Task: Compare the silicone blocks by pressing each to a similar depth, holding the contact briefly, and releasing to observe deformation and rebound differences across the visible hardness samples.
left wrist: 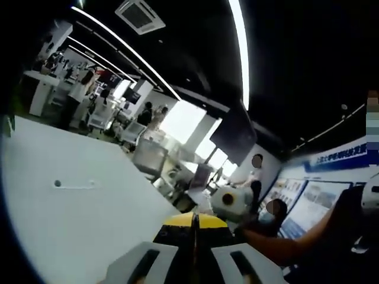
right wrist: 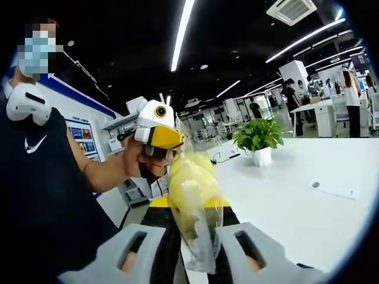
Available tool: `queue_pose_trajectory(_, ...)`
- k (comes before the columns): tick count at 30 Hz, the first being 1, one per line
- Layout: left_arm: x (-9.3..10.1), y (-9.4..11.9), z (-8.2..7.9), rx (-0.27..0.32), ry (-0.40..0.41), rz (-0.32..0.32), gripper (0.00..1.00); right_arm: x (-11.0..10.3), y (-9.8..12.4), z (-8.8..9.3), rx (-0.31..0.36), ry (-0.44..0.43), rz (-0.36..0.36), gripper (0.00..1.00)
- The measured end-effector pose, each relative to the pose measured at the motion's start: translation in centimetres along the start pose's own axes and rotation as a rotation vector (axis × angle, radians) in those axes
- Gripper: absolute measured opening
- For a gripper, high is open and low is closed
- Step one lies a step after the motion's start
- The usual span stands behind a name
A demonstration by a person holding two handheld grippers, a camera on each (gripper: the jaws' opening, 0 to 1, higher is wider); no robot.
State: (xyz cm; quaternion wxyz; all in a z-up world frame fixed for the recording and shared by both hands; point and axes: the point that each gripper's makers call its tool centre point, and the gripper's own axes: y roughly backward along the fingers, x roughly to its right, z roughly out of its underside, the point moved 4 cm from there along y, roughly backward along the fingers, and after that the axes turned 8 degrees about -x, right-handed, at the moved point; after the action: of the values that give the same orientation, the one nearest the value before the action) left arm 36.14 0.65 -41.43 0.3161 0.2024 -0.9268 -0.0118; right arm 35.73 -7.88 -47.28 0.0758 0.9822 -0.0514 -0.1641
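Note:
A clear plastic bag [right wrist: 194,201] with a yellow, soft-looking block inside hangs upright in the air in the right gripper view. My right gripper [right wrist: 195,245] is shut on the bag's lower part. My left gripper [right wrist: 159,139], white and yellow and held in a person's hand, meets the bag's top end. In the left gripper view my left gripper [left wrist: 194,251] has its jaws almost together with a thin dark edge pinched between them. The white head of my right gripper [left wrist: 230,202] shows just beyond, on a bare forearm.
A wide white table [right wrist: 296,207] [left wrist: 71,219] lies beside the hands, with a small cover plate [right wrist: 331,188] and a potted plant [right wrist: 259,137] on it. The person in a dark shirt [right wrist: 35,195] stands close. Desks and other people are far behind.

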Motion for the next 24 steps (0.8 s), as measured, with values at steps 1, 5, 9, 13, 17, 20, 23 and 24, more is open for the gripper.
queue_pose_trajectory(1, 0.0, 0.0, 0.0, 0.002, 0.001, -0.002, 0.00, -0.1, 0.0, 0.0, -0.002, -0.001, -0.006, 0.09)
queue_pose_trajectory(5, 0.3, 0.0, -0.3, 0.012, -0.008, 0.002, 0.00, 0.3, -0.1, -0.3, 0.018, 0.055, 0.037, 0.15)
queue_pose_trajectory(9, -0.1, 0.2, -0.6, 0.028, -0.006, -0.010, 0.00, 1.3, -0.1, -0.4, 0.045, 0.046, 0.111, 0.69)
queue_pose_trajectory(13, -0.5, 0.5, -0.7, 0.041, 0.008, -0.013, 0.00, 1.9, 1.1, -0.8, 0.091, 0.050, 0.180, 0.96)
queue_pose_trajectory(17, -0.5, 0.3, -0.3, 0.039, 0.019, -0.008, 0.00, 2.5, 2.3, -1.0, 0.098, 0.075, 0.228, 0.97)
queue_pose_trajectory(20, -0.4, 0.0, -0.1, 0.031, 0.021, -0.004, 0.00, 3.0, 3.0, -0.9, 0.088, 0.079, 0.255, 0.97)
queue_pose_trajectory(23, -0.3, -0.2, 0.0, 0.027, 0.017, -0.002, 0.00, 3.3, 3.5, -0.6, 0.084, 0.077, 0.278, 0.97)
queue_pose_trajectory(24, -0.3, -0.2, -0.1, 0.027, 0.015, -0.002, 0.00, 3.4, 3.6, -0.6, 0.084, 0.076, 0.283, 0.97)
